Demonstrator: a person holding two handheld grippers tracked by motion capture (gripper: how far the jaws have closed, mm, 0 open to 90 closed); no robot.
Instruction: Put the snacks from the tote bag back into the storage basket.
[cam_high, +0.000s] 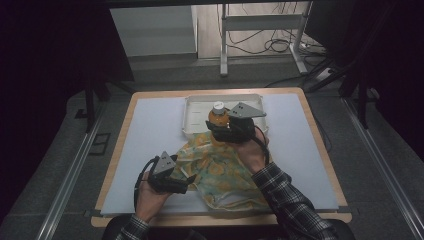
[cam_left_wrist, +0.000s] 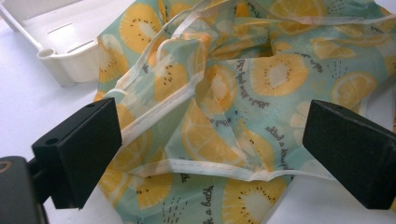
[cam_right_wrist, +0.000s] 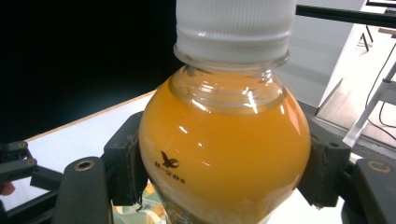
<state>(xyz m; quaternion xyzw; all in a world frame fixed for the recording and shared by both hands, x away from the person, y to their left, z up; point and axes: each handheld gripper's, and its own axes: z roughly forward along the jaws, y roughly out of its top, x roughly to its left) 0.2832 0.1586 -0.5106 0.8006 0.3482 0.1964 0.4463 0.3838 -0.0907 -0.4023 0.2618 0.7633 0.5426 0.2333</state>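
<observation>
Orange juice in a round-bodied bottle (cam_right_wrist: 224, 154) sits closest to the lens in the right gripper view, upright, with its white cap (cam_right_wrist: 236, 25) at the top. Both black jaws of the right gripper (cam_right_wrist: 224, 172) press against the bottle's widest part, one on each side, so this gripper is clamped on the bottle at a moderately wide setting. In the high view the right gripper (cam_high: 231, 127) holds the bottle (cam_high: 218, 117) at the near edge of the white tray (cam_high: 192, 112), just beyond the far end of the bag (cam_high: 220, 172).

The bag is a thin fabric bag printed with lemon and kiwi slices, lying crumpled on the white table mat (cam_high: 150, 150) between the two hands. The left gripper (cam_high: 186, 181) rests low at the bag's left edge. In the left gripper view its jaws stand wide apart with the bag (cam_left_wrist: 233, 107) and a pale hem (cam_left_wrist: 159, 107) lying between and ahead of them; the pads press on nothing.

Governing relation: the bottle's long axis is vertical, and the bag lies directly toward the person from it, below the right gripper in the high view. The left gripper is the nearer one to the bag's hems. Judged next step: the left gripper takes a hem and lifts it to form an opening, after which the bottle travels toward the person and goes in. Whether the mouth is currently open cannot be told from the folds.
</observation>
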